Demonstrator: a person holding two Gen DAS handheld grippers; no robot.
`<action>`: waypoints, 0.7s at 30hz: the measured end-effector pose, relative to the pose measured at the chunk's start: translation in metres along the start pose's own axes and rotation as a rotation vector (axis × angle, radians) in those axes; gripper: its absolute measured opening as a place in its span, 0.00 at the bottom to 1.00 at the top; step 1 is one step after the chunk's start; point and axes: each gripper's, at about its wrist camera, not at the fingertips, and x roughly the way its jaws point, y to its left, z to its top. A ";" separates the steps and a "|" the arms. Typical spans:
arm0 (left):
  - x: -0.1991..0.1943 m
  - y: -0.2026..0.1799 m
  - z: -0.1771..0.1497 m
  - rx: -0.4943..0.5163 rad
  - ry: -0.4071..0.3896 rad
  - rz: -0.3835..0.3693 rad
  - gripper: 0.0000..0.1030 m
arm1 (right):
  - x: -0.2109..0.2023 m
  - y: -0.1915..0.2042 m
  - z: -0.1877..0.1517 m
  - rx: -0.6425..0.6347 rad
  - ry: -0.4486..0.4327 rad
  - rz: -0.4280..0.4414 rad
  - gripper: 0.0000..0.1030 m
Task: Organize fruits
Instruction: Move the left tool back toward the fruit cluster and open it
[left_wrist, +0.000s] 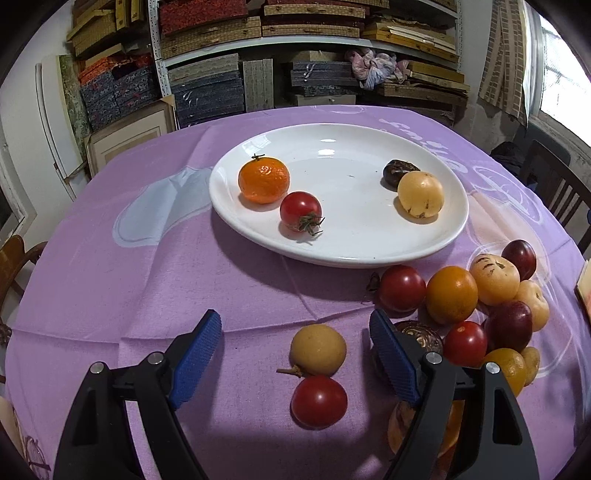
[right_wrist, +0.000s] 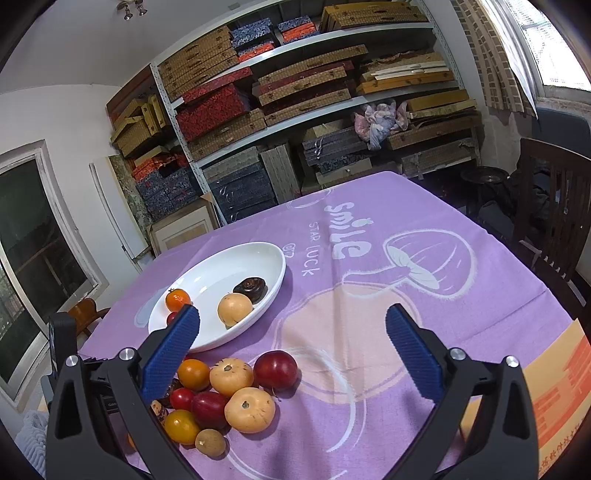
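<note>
A white plate (left_wrist: 369, 247) on the purple cloth holds an orange mandarin (left_wrist: 263, 180), a red tomato (left_wrist: 300, 211), a pale yellow fruit (left_wrist: 420, 194) and a dark brown fruit (left_wrist: 397, 171). My left gripper (left_wrist: 295, 356) is open, its jaws either side of a small tan fruit (left_wrist: 317, 349) and a red tomato (left_wrist: 319, 401) on the cloth. A pile of mixed fruits (left_wrist: 480, 306) lies to its right. My right gripper (right_wrist: 291, 350) is open and empty above that pile (right_wrist: 225, 398); the plate (right_wrist: 207, 343) shows behind it.
Shelves of stacked boxes (right_wrist: 295, 96) stand behind the table. A dark wooden chair (right_wrist: 554, 206) is at the right edge. An orange box (right_wrist: 554, 398) lies at the cloth's near right corner. Framed panels (left_wrist: 125, 136) lean at the back left.
</note>
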 end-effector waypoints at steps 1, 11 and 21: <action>0.000 0.002 -0.001 -0.008 -0.001 -0.010 0.80 | 0.000 -0.001 0.000 0.002 0.002 0.001 0.96; -0.004 0.021 -0.009 -0.047 0.007 -0.078 0.73 | 0.001 -0.001 -0.002 0.001 0.009 0.004 0.96; 0.003 0.006 -0.005 -0.032 0.058 -0.161 0.48 | 0.002 -0.004 -0.001 0.019 0.017 -0.006 0.96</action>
